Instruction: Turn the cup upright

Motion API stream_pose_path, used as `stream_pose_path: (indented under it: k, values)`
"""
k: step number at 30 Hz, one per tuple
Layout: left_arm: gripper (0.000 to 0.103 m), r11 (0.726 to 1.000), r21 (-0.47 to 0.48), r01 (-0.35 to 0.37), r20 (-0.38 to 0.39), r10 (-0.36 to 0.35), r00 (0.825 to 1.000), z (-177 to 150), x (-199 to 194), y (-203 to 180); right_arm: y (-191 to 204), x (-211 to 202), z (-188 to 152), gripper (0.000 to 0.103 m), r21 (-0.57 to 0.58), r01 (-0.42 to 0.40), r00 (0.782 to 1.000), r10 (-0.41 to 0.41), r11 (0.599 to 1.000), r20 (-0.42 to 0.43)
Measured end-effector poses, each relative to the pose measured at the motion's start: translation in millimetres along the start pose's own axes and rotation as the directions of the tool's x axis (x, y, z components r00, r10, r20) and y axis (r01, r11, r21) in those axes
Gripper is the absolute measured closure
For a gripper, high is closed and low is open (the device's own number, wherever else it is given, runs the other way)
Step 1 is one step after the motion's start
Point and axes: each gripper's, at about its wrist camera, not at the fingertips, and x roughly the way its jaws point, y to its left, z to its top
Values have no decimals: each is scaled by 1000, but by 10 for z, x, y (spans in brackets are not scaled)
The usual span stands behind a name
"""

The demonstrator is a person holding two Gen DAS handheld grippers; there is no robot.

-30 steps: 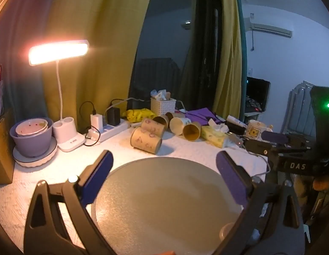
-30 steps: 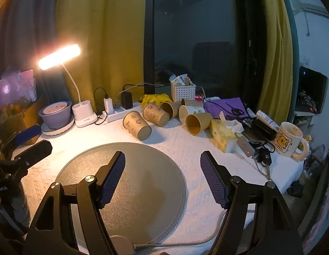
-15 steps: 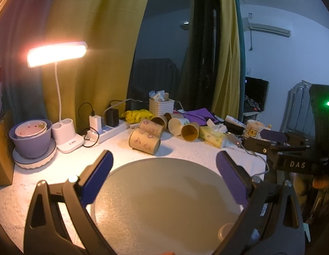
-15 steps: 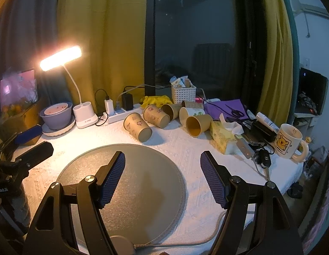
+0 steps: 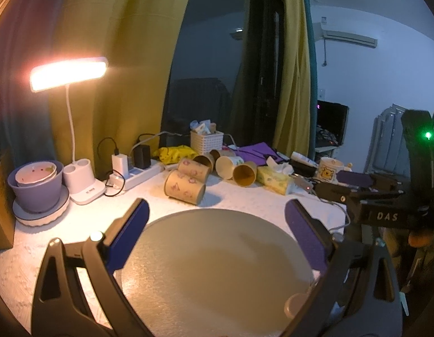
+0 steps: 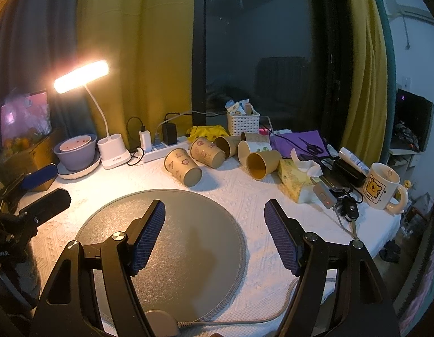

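Nothing is being held by the left gripper (image 5: 215, 226), whose jaws are being kept wide apart over the round grey mat (image 5: 217, 266). The right gripper (image 6: 214, 231) is likewise being held wide open and empty. Paper cups (image 6: 183, 167) are lying on their sides beyond both jaws, just past the mat's far edge.

cups (image 6: 186, 167) behind mat (image 6: 188, 224) | lamp (image 6: 113, 151) left | mug (image 6: 383, 186) right
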Motion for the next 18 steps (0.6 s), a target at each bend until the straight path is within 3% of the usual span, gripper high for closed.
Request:
stream_pose_path:
  k: [18]
  values:
    - [5,1000,10,8,-3,-8,1000,-34,8,-32,-10,-4,-7,27,0,-3,1000,3,1000,2]
